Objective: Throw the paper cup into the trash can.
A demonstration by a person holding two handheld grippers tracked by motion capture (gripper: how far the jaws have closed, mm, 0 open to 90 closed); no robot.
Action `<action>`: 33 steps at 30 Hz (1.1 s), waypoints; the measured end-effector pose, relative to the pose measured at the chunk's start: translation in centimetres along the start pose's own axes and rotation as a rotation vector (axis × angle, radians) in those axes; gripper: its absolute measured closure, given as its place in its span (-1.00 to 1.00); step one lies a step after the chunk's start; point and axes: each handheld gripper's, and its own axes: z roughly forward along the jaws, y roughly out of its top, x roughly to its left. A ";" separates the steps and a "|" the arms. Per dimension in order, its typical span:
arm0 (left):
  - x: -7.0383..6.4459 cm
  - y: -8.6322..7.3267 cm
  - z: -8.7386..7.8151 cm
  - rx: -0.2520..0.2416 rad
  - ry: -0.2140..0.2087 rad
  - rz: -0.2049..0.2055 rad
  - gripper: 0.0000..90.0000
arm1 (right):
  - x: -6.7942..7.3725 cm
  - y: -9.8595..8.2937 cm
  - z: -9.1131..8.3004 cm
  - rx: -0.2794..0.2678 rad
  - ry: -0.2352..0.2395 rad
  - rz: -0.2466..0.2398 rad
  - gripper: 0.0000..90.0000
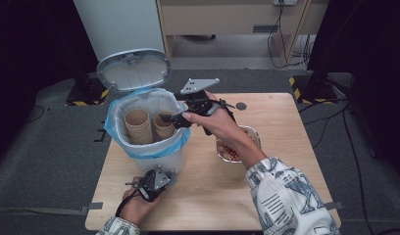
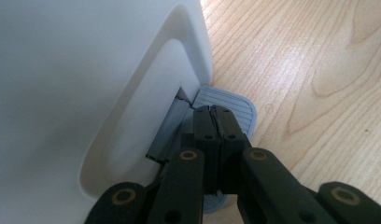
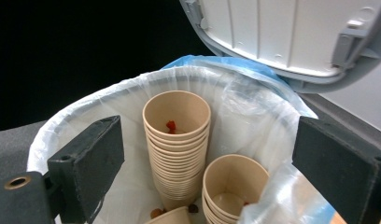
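Observation:
A white pedal bin [image 1: 159,159] with a blue-edged liner stands on the left of the wooden table, its lid [image 1: 133,69] swung up. Inside it are two stacks of brown paper cups, the tall stack [image 1: 138,125] [image 3: 177,135] beside a shorter one [image 1: 163,125] [image 3: 233,184]. My right gripper [image 1: 177,119] [image 3: 207,135] hovers open over the bin's right rim, with nothing between its jaws. My left gripper [image 1: 163,178] [image 2: 215,112] is shut, its tips resting on the grey ribbed foot pedal [image 2: 235,105] at the bin's base.
A paper bowl [image 1: 252,133] with reddish food scraps sits on the table [image 1: 286,147] just right of the bin, under my right forearm. Red crumbs lie in the top cup and on the bin's bottom. A cabinet and cables stand beyond the table.

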 end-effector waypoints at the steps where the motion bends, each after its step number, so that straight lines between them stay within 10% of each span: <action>1: 0.0 0.0 0.0 0.000 0.000 0.000 0.97 | -0.1 0.0 -0.1 -0.002 -0.003 0.004 -0.80; 33: 0.0 0.0 0.0 -0.002 -0.003 -0.002 0.97 | -2.9 -1.5 -4.1 -0.016 -0.095 0.051 -0.81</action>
